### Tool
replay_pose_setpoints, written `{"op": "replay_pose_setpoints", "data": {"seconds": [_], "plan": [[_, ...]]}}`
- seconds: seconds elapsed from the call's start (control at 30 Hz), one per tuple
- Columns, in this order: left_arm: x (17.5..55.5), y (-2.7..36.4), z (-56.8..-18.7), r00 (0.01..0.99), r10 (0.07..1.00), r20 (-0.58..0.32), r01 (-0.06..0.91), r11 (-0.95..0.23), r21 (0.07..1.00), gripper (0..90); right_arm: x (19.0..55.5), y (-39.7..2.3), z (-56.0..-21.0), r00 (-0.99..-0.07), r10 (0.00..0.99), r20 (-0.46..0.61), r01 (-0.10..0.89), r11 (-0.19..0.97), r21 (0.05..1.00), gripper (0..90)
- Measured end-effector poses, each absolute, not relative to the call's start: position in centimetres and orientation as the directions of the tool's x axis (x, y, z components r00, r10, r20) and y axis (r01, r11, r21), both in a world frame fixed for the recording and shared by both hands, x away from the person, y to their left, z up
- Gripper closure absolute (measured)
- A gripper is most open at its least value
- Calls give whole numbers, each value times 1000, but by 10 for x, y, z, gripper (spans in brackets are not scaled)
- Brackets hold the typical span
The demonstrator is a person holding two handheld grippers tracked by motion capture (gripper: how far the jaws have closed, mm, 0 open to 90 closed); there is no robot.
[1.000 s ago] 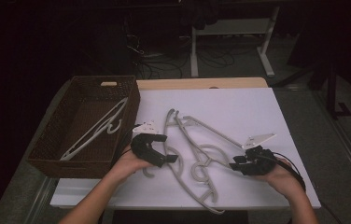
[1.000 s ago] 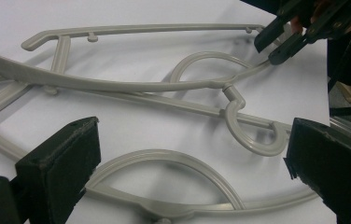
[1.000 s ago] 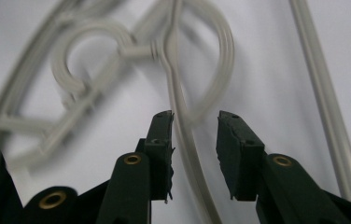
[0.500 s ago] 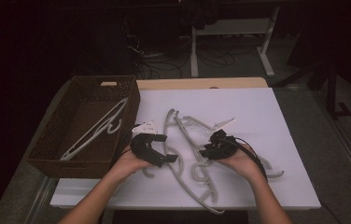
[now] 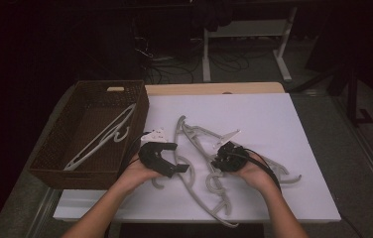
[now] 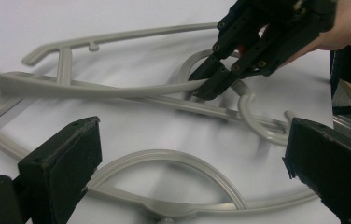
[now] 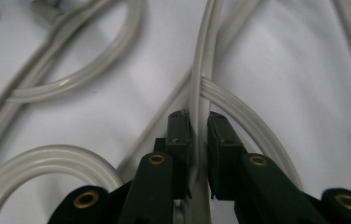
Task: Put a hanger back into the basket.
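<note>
Wicker basket: dark brown, rectangular, at the left edge of the white table. One pale hanger in the basket lies on a slant across its floor.

Left gripper: just right of the basket, at the near side of the table, held in the person's left hand. Jaws stand wide apart and released, gripping nothing. In the left gripper view its black pads sit either side of a curved hanger hook that lies flat on the table, touched by neither pad.

Pile of grey hangers: plastic, several overlapping and tangled, on the table between the two grippers, from mid-table toward the near edge. Hooks and arms cross one another; the exact count cannot be told.

Right gripper: right of centre, near side, held in the person's right hand, with its cable looping over the wrist. Jaws have just been closing, with a hanger between them. In the right gripper view the narrow gripped hanger bar runs upright between the two pads; the left pad touches it, and a thin gap shows on the right side. In the left gripper view the same jaws pinch that bar where it crosses the pile.
</note>
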State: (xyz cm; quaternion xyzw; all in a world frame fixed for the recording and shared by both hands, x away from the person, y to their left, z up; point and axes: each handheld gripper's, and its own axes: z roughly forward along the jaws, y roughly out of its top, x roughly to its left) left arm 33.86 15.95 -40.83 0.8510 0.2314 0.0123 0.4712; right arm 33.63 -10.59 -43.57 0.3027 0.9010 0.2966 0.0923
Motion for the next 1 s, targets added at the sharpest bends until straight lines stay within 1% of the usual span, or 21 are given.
{"op": "replay_pose_setpoints", "data": {"seconds": [0.13,0.23,0.3,0.47,0.63,0.87,1.0], "plan": [[338,162,-402,891,410,-193,375,-429,822,35,330,-101,-426,-826,564,-17,439,661,609,806],[337,164,-397,896,409,-173,357,-432,828,41,324,-97,-423,-856,516,-8,401,675,619,809],[336,165,-397,901,409,-147,339,-449,827,50,320,-94,-423,-869,495,-12,384,690,614,811],[333,159,-399,925,369,-86,282,-518,807,76,315,-96,-421,-891,454,-11,353,708,612,813],[329,148,-406,953,299,-54,227,-583,780,142,312,-95,-415,-907,420,-2,326,706,629,814],[328,137,-413,976,214,41,115,-667,736,256,307,-89,-411,-932,363,1,283,727,626,814],[326,130,-416,986,153,68,59,-699,713,401,306,-87,-411,-942,336,6,266,735,623,815]]}}
